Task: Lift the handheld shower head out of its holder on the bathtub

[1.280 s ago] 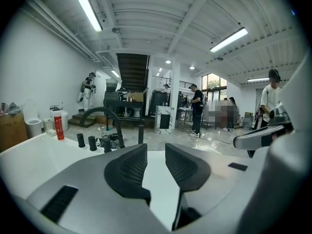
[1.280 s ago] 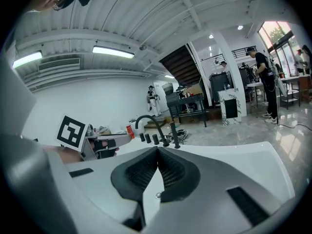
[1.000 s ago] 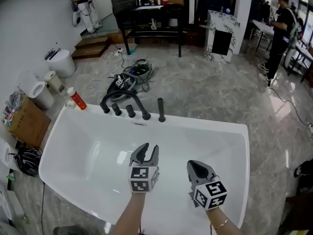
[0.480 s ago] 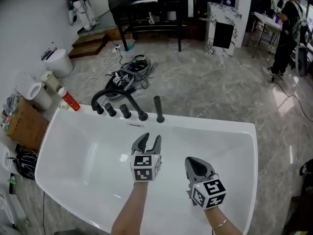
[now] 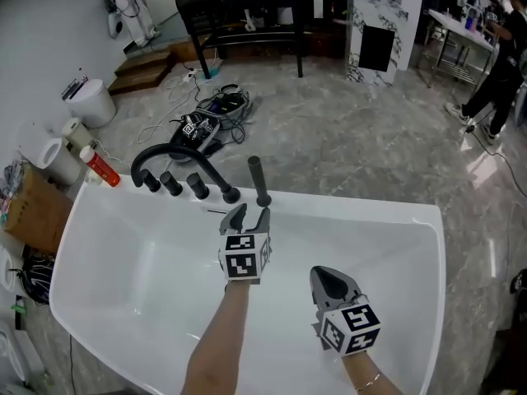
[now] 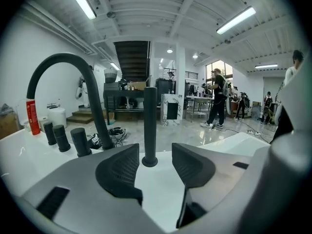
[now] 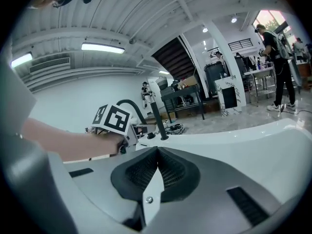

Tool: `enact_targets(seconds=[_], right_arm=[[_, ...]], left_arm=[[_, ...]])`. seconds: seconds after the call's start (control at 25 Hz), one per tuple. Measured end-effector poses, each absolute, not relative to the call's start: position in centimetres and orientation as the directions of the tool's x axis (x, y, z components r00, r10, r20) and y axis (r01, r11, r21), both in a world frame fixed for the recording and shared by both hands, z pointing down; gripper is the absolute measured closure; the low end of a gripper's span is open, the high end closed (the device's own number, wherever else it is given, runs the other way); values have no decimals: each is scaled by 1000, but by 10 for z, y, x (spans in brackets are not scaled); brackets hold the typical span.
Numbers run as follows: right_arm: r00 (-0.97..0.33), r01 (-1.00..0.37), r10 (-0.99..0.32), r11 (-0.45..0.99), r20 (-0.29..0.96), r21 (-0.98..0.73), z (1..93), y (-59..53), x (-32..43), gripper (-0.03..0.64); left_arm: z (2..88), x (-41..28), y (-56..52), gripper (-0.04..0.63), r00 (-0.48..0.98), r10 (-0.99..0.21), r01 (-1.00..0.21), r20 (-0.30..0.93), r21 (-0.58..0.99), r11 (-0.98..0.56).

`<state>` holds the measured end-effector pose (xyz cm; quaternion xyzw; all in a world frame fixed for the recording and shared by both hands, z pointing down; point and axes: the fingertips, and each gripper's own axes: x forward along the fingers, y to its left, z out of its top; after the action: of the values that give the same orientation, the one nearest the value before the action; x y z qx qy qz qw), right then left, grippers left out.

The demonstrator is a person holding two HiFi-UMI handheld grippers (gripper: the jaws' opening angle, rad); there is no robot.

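Bathtub rim [image 5: 354, 213] holder [image 5: 263, 202] holds upright shower head [image 5: 255, 174].

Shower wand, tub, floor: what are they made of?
The handheld shower head looks matte black, no glare: coated metal or plastic, can't tell. The bathtub is glossy white with light reflections, probably acrylic or enamel. The floor is polished grey veined stone or tile, mirror-like.

Left hand-held gripper [image 5: 251, 213], jaws opening, empty, near shower head [image 5: 258, 181]
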<state>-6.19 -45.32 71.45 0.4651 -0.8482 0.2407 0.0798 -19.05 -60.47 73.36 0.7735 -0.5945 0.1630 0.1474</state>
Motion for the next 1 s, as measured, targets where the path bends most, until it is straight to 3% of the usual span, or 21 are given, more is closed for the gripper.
enact_targets(seconds=[0.72,0.84,1.0], right_arm=[[-561,-821,-737,440,377,-362,769,-462,-61,609],[-562,-821,-733,439,384,-364,772,-458,-58,609],[-557,-826,-732,437,392,-357,769,-456,-54,609]], left_arm=[[793,-179,-686,370,198,-831,-973,519,4,-229],[790,-181,-689,430,177,-836,-977,519,-9,-212],[787,-179,-687,451,180,-832,-977,524,-1,-212]])
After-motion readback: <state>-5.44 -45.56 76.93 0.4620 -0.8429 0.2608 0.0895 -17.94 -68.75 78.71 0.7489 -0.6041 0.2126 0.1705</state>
